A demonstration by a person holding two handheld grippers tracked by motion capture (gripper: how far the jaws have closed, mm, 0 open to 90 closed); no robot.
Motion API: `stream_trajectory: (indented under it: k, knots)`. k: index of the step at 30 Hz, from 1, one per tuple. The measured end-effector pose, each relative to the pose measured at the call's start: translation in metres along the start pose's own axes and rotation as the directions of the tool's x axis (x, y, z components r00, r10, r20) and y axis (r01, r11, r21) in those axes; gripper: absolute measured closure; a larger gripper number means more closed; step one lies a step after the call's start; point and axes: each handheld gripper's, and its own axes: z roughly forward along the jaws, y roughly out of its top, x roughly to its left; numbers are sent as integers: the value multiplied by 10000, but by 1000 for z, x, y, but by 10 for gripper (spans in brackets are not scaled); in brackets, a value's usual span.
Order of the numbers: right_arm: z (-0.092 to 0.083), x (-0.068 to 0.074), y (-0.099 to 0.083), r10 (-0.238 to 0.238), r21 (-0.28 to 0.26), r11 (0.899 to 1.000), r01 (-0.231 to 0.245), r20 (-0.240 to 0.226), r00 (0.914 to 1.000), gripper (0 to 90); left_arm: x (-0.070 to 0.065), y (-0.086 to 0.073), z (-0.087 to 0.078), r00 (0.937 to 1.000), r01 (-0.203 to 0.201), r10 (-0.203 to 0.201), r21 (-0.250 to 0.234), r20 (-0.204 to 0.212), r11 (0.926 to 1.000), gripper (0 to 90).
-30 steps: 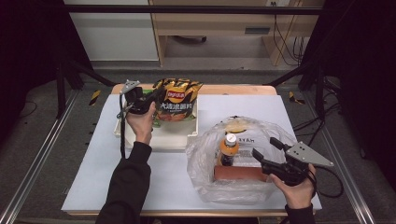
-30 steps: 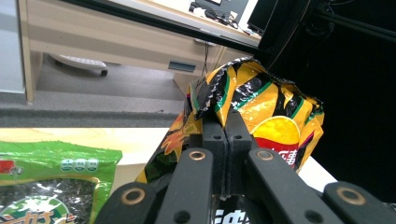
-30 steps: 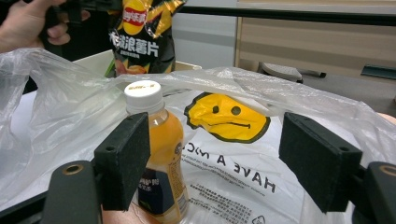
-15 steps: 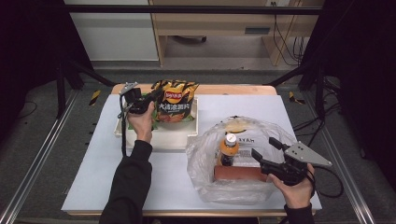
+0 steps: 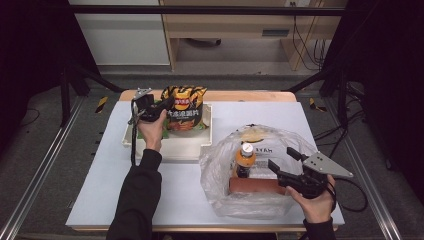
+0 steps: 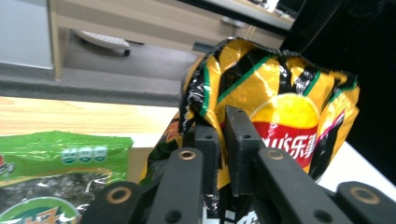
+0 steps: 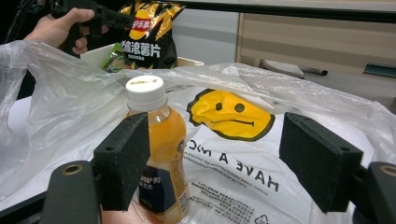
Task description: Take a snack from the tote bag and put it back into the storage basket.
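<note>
A yellow and black chip bag [image 5: 184, 107] stands upright in the white tray [image 5: 170, 147] at the back left. My left gripper [image 5: 167, 104] is at the bag's left top edge. In the left gripper view its jaws [image 6: 223, 135] have just been opening and stand a narrow gap apart, with the chip bag's [image 6: 280, 107] crinkled edge still between them. My right gripper [image 5: 281, 158] stands wide open at the right side of a clear plastic bag [image 5: 260, 145]. An orange drink bottle [image 7: 156, 140] stands in that bag, just beyond the right gripper [image 7: 219, 158].
A green snack pack [image 6: 56, 154] lies in the tray beside the chip bag. A red-brown tube [image 5: 255, 186] lies in the plastic bag by the bottle [image 5: 244, 159]. The white mat [image 5: 105, 190] covers the table. A wooden bench stands behind the table.
My left hand has come a little down and to the right with the chip bag, lowering it into the tray. The right hand has kept still.
</note>
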Motion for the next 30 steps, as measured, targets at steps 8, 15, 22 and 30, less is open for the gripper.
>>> stream_trajectory:
  k: [8, 15, 22, 30]
  knots:
    - [0, 0, 0, 22, 1, 10000, -22, 32, 10000, 252, 9, 5, -6, 9992, 12, -6, -145, 401, 9999, 396]
    - [0, 0, 0, -12, -5, 10000, 12, 41, 10000, 252, 7, 6, -26, 9960, -874, 881, -333, 175, 9956, 317]
    - [0, 1, 0, -40, 50, 10000, 40, 87, 10000, 258, 3, -11, -40, 9917, -1220, 1222, -73, 404, 9925, 424]
    - [1, 1, -1, -304, 89, 9995, 302, 171, 9994, 290, -8, -31, -13, 9830, -1833, 1811, 1063, 297, 9773, 792]
